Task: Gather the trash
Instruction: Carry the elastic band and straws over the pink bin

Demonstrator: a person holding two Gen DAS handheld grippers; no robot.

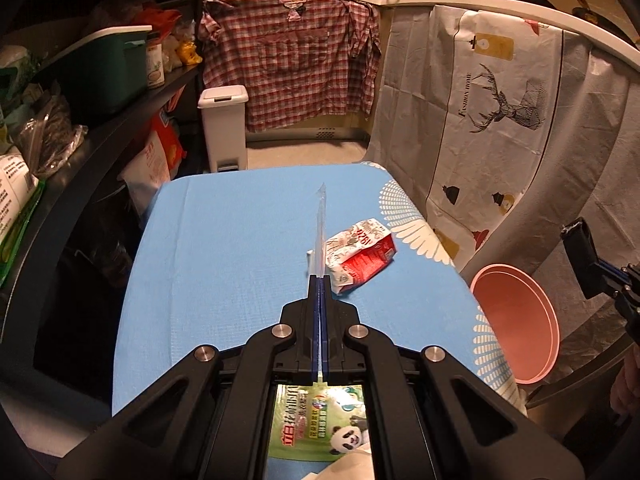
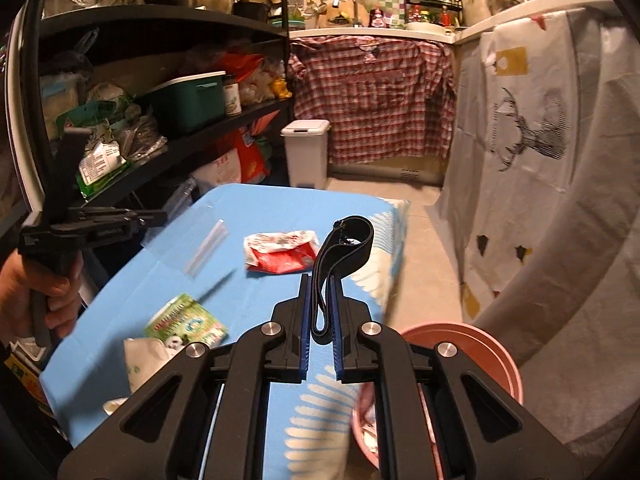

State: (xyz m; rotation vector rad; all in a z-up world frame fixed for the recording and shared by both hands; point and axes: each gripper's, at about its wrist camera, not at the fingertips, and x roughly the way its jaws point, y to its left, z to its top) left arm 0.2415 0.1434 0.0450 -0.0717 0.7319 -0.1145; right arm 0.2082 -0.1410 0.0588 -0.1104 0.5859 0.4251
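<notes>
My left gripper [image 1: 320,280] is shut on a thin clear plastic wrapper [image 1: 321,224] and holds it edge-on above the blue table [image 1: 224,240]; the wrapper also shows in the right wrist view [image 2: 206,246]. My right gripper [image 2: 320,288] is shut on a black strap [image 2: 344,248], held over the table's right edge. A crumpled red and white carton [image 1: 360,254] lies on the table, also in the right wrist view [image 2: 280,256]. A green panda packet [image 2: 186,322] and white tissue [image 2: 140,360] lie nearer. A pink bin [image 2: 460,344] stands on the floor to the right.
A black shelf rack [image 1: 80,128] full of bags and boxes runs along the left. A white pedal bin [image 1: 224,128] stands beyond the table. A plaid shirt [image 1: 292,60] and a deer-print cloth [image 1: 500,112] hang from the counter.
</notes>
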